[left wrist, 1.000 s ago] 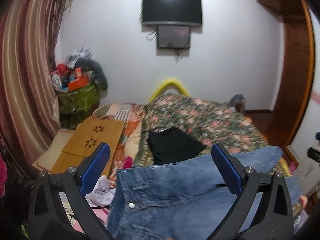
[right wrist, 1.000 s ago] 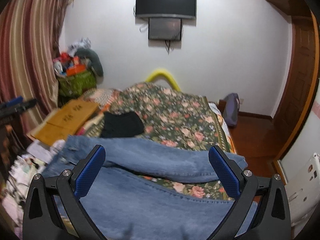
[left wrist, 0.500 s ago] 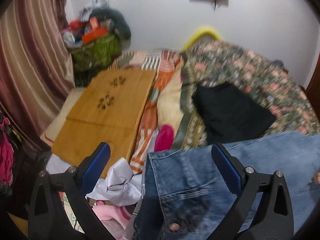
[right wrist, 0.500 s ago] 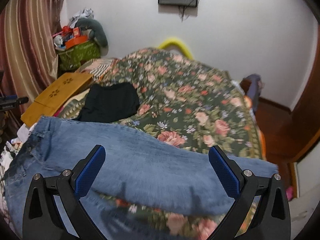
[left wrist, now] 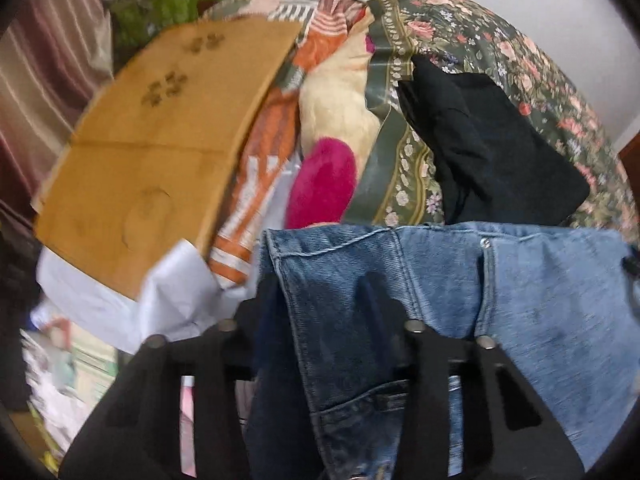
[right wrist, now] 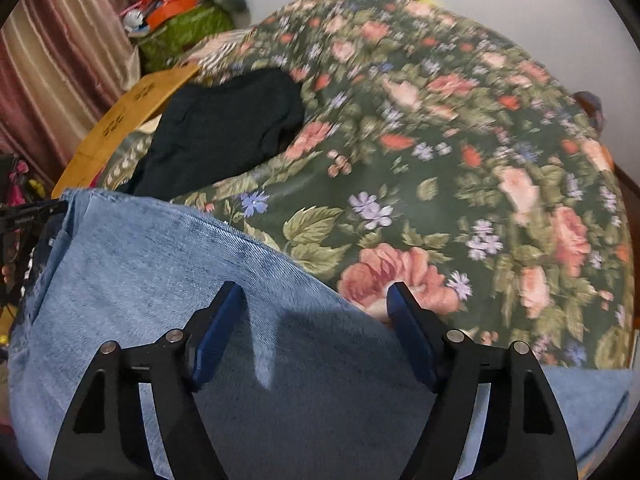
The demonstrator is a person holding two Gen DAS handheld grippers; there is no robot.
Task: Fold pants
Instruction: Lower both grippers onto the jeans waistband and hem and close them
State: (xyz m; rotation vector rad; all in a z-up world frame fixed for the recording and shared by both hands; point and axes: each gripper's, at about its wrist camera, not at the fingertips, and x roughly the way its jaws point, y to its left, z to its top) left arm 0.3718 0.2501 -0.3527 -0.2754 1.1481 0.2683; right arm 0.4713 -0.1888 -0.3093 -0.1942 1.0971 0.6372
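Floral bedspread (right wrist: 460,168); jeans (right wrist: 132,276) between both closing grippers' jaws

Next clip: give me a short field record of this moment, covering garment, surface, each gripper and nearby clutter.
garment: blue jeans, spread on the bed, waistband end in the left wrist view
surface: floral bedspread
left gripper: jaws closing, denim at the waistband between them
right gripper: jaws closing over the edge of the jeans leg, pads not yet pressing
other cloth: black garment beyond the jeans
clutter: wooden lap desk, pink cushion, white paper
image quality: both views motion-blurred
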